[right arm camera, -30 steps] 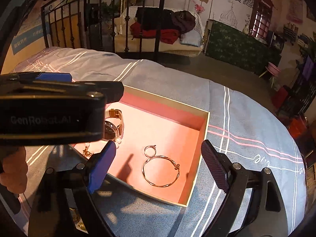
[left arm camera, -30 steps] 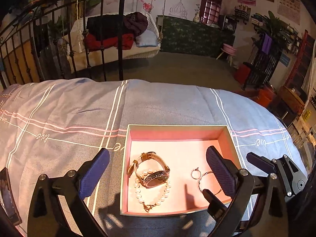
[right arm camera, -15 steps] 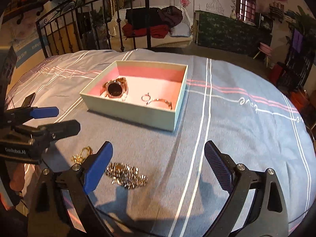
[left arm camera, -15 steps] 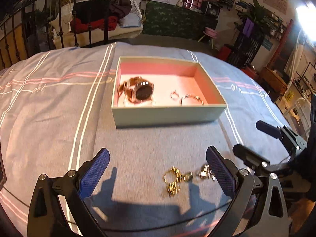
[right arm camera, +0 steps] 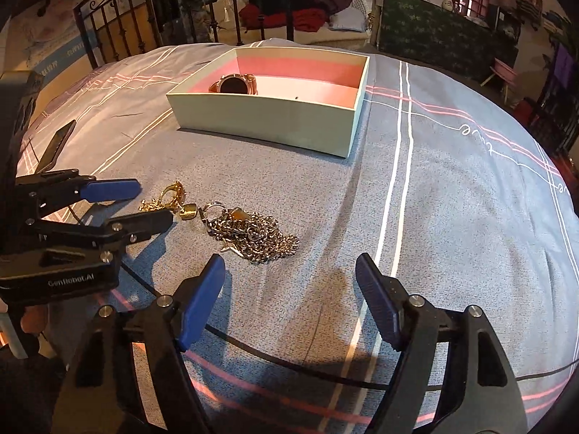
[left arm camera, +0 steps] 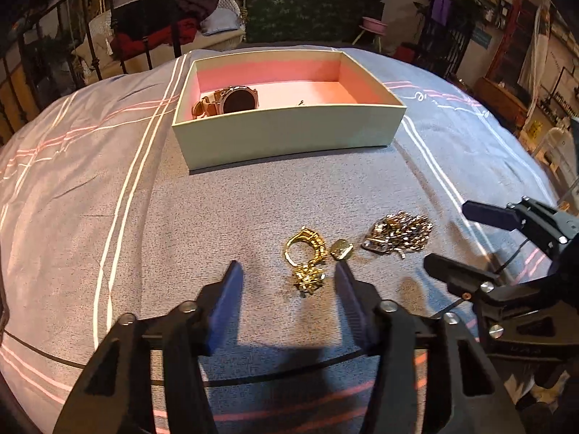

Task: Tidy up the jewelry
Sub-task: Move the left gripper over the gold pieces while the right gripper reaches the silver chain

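Two claws hovering over two jewelry heaps on the bed

The left claw (left arm camera: 287,282), jaws just closing, empty, is framing the gold pieces (left arm camera: 305,258); the right claw (right arm camera: 289,282) is gaping, also narrowing, near the silver chain pile (right arm camera: 253,233). One box (left arm camera: 289,137) holding one watch (left arm camera: 231,101) is sitting farther toward the bed's far edge, with bare bedspread (right arm camera: 452,217) between.
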`<control>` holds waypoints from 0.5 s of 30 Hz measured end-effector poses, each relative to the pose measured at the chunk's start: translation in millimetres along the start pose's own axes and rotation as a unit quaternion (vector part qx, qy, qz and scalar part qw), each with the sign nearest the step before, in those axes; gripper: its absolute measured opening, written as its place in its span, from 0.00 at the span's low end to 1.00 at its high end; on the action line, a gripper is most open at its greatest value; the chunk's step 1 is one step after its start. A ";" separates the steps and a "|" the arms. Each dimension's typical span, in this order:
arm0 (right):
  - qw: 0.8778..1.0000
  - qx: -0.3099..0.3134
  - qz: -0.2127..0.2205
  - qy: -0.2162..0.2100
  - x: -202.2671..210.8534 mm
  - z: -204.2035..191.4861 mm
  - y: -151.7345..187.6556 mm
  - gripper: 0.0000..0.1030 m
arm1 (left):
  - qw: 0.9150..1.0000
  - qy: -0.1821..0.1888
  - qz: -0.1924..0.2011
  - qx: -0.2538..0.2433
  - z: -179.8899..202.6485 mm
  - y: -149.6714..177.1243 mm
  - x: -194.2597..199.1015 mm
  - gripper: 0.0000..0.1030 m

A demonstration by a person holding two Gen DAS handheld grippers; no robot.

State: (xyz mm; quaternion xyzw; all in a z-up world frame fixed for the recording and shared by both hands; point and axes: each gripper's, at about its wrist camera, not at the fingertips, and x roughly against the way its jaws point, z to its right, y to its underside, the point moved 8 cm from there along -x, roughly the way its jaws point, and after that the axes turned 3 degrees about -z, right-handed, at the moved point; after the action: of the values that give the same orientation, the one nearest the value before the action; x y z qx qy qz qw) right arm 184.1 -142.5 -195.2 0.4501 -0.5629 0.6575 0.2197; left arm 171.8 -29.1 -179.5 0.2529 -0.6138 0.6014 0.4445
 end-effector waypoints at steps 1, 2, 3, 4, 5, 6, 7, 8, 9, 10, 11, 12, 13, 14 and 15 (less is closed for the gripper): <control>1.000 0.000 0.001 -0.003 -0.1 -0.9 0.1 0.72 | 1.000 0.019 -0.001 0.008 0.3 0.2 2.1 0.28; 1.000 0.001 0.001 -0.009 -0.6 -2.7 -0.6 0.71 | 1.000 0.027 -0.003 0.015 -0.1 0.8 3.2 0.16; 1.000 0.001 0.001 -0.016 -1.5 -4.5 -1.7 0.66 | 0.999 0.032 -0.004 0.021 -0.6 1.3 3.6 0.16; 1.000 0.003 0.000 -0.022 -3.0 -6.2 -3.0 0.64 | 0.999 0.036 -0.005 0.024 -1.2 2.0 3.6 0.16; 1.000 0.006 -0.003 -0.027 -4.8 -8.0 -4.3 0.59 | 0.999 0.035 -0.005 0.026 -2.1 2.6 3.5 0.16; 1.000 0.012 -0.003 -0.029 -6.4 -10.0 -6.2 0.56 | 0.999 0.035 -0.004 0.026 -2.3 3.3 4.5 0.16; 0.999 0.015 -0.003 -0.029 -8.1 -11.4 -8.5 0.55 | 0.999 0.035 -0.002 0.025 -2.0 3.4 5.2 0.16; 0.999 0.018 -0.003 -0.027 -9.2 -12.4 -10.5 0.55 | 0.999 0.035 -0.002 0.025 -1.8 3.7 5.7 0.16; 0.999 0.021 0.000 -0.028 -9.7 -13.5 -12.9 0.55 | 0.999 0.035 -0.002 0.026 -1.7 4.1 6.0 0.16; 0.999 0.025 0.000 -0.028 -10.5 -15.0 -15.3 0.55 | 0.999 0.036 -0.002 0.026 -1.6 4.3 6.6 0.16; 0.999 0.027 0.002 -0.027 -10.4 -16.1 -17.2 0.55 | 0.999 0.036 -0.002 0.027 -2.4 4.9 8.1 0.16; 0.999 0.029 0.005 -0.029 -9.6 -17.7 -19.0 0.55 | 0.999 0.036 -0.001 0.028 -2.9 5.3 9.6 0.16; 0.999 0.030 0.007 -0.030 -8.8 -18.9 -20.4 0.55 | 0.999 0.034 0.000 0.030 -4.3 5.3 11.0 0.16; 0.999 0.030 0.009 -0.031 -8.5 -19.6 -21.4 0.55 | 0.999 0.032 0.000 0.032 -5.8 5.5 12.5 0.16; 0.999 0.030 0.008 -0.035 -8.9 -21.0 -22.0 0.55 | 0.999 0.031 0.000 0.035 -7.8 5.8 13.7 0.16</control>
State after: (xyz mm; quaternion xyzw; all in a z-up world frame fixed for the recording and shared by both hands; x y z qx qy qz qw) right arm 198.9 -115.0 -189.9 0.4748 -0.5539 0.6596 0.1806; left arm 162.3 -17.7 -171.7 0.2497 -0.5786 0.6299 0.4539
